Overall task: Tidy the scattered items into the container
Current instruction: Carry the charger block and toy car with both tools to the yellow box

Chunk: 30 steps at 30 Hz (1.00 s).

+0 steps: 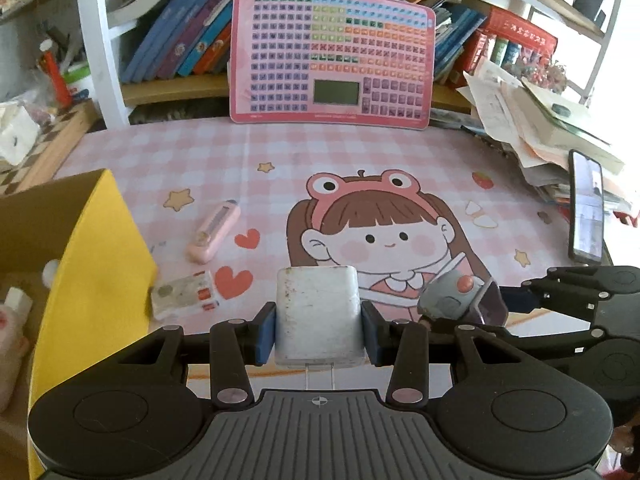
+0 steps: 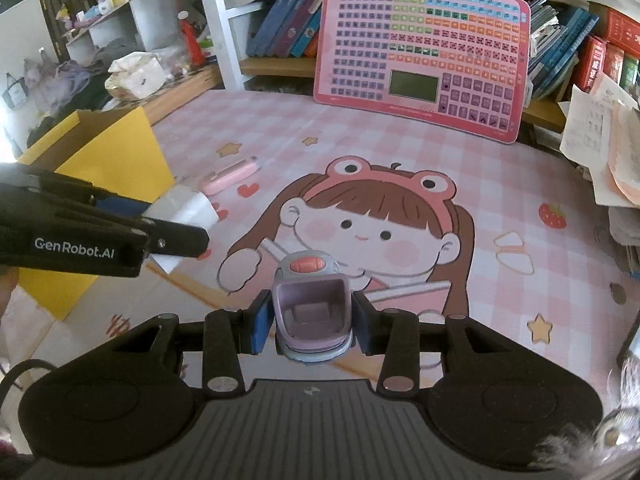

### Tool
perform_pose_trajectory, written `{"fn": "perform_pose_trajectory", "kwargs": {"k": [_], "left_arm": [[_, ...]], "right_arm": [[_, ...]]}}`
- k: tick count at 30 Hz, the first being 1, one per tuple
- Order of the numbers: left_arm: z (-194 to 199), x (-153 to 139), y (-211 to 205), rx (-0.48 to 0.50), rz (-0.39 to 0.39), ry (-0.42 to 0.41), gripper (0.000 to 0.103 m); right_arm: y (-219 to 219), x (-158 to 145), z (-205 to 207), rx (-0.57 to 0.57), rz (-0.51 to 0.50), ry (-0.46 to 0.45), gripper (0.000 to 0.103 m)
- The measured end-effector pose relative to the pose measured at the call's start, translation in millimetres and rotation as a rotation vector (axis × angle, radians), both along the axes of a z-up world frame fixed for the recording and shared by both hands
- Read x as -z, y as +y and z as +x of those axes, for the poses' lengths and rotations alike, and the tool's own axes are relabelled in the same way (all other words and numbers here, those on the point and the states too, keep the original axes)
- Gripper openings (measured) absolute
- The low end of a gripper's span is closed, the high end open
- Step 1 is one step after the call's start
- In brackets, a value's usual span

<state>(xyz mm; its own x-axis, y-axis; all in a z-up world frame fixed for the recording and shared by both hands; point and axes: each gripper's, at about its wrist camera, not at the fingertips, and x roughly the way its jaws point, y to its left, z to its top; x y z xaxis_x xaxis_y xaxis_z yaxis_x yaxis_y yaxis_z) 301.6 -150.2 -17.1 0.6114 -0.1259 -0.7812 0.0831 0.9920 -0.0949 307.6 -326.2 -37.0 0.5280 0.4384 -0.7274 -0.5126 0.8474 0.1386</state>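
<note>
My left gripper (image 1: 319, 320) is shut on a white charger block (image 1: 318, 312), held above the pink mat. My right gripper (image 2: 310, 322) is shut on a small purple-grey toy car (image 2: 310, 308) with an orange button. The toy car (image 1: 460, 300) and right gripper also show at the right of the left wrist view. The yellow cardboard box (image 1: 96, 264) stands at the left, open, with a plush toy (image 1: 10, 332) inside. A pink pen-like case (image 1: 216, 228) and a small white card-like item (image 1: 184, 294) lie on the mat beside the box.
A pink keyboard toy (image 1: 330, 60) leans against the bookshelf at the back. A phone (image 1: 586, 208) stands at the right by a paper stack (image 1: 532, 120). The box (image 2: 104, 148) and left gripper (image 2: 100, 224) show at the left of the right wrist view.
</note>
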Motion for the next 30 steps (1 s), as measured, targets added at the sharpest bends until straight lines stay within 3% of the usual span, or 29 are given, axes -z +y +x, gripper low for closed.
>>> {"fn": "perform_pose_trajectory", "kwargs": {"k": [7,11,19,30], "left_arm": [[-27.6,-9.9,0.8,0.015,-0.047,-0.015,0.042],[-39.8,-11.1,1.6,0.027,-0.116,0.009,0.042],[-64.6,-12.2,2.6,0.087,-0.17,0.033,0.042],[-97.4,-17.0,29.9,0.188,-0.223,0.004,0.042]], "right_arm": [[-5.9,-3.9,-25.1,0.037,0.005,0.007,0.039],[-9.8,-5.6,-43.9,0.048,-0.002,0.027,0.039],[-18.8,-10.3,-77.5,0.138,-0.013,0.082,0.039],[2.2,-25.8,-124.4,0.272,-0.045,0.031,0.039]]}}
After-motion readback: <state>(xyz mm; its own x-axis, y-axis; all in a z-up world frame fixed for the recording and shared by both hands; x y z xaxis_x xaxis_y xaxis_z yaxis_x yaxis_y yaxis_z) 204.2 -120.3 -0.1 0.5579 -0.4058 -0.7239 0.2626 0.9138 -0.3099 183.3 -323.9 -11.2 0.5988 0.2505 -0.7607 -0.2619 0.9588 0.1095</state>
